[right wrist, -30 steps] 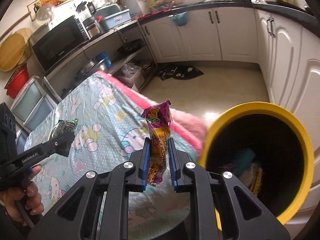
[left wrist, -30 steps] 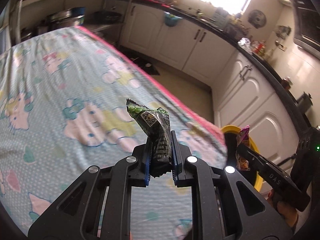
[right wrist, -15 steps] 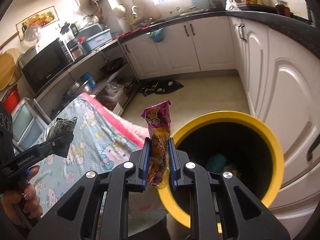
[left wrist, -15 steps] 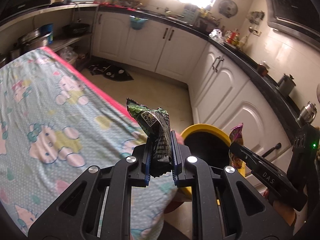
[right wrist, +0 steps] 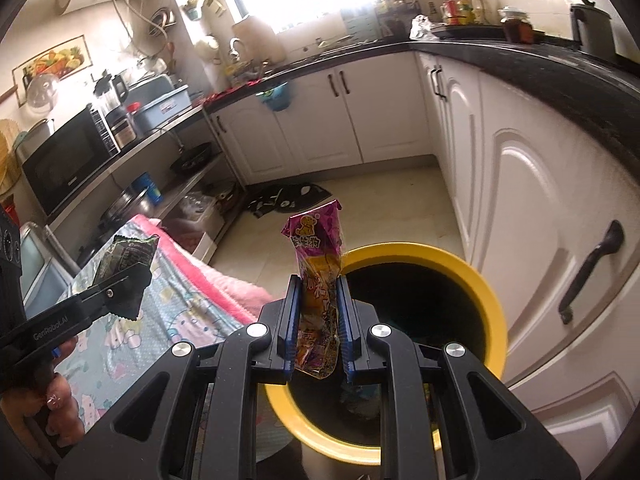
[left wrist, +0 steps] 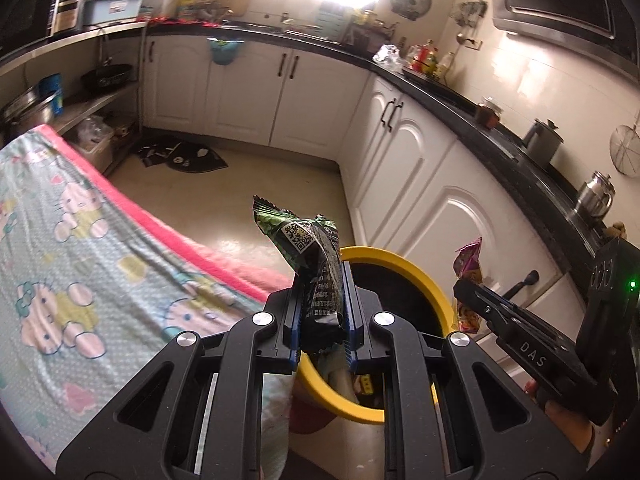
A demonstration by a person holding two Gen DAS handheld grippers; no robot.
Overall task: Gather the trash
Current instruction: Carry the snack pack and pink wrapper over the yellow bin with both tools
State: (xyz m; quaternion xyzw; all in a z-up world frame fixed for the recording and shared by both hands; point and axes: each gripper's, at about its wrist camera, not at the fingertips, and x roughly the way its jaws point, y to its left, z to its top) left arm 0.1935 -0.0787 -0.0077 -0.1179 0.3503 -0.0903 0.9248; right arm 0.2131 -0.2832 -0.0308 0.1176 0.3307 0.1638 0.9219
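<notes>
The left tool (left wrist: 322, 316) is clamped on a crumpled green foil snack wrapper (left wrist: 310, 256), held just above the near rim of the round yellow-rimmed black trash bin (left wrist: 404, 264). The right tool (right wrist: 318, 320) grips a purple-and-orange plastic snack wrapper (right wrist: 318, 276) over that bin's opening. This looks like the drop-off step; next, each tool likely needs to open directly above the bin.
</notes>
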